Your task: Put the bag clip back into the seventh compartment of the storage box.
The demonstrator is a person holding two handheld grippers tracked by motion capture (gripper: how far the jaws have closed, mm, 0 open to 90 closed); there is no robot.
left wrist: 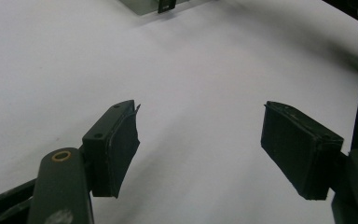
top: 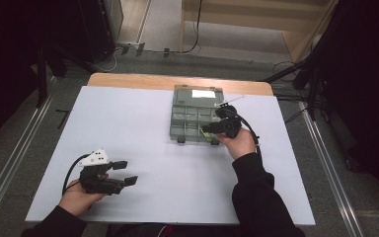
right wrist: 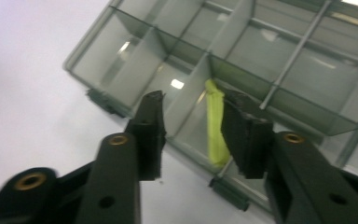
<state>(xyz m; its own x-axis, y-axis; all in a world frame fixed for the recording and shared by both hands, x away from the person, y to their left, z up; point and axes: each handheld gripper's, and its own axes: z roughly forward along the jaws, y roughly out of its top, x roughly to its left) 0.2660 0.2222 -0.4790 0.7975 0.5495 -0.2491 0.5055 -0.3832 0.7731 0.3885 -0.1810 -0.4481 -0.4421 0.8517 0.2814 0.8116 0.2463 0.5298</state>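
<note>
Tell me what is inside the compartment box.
One yellow-green strip lies in a front compartment of the box; the right gripper covers part of it. Other visible compartments look empty.

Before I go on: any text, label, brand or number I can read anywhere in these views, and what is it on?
None can be read.
The compartment box has a white patch on its far part in the high view, perhaps a label or glare; too small and bright to read.
The yellow-green strip in the box is plain.
The left hand-held gripper and right hand-held gripper show no markings.
</note>
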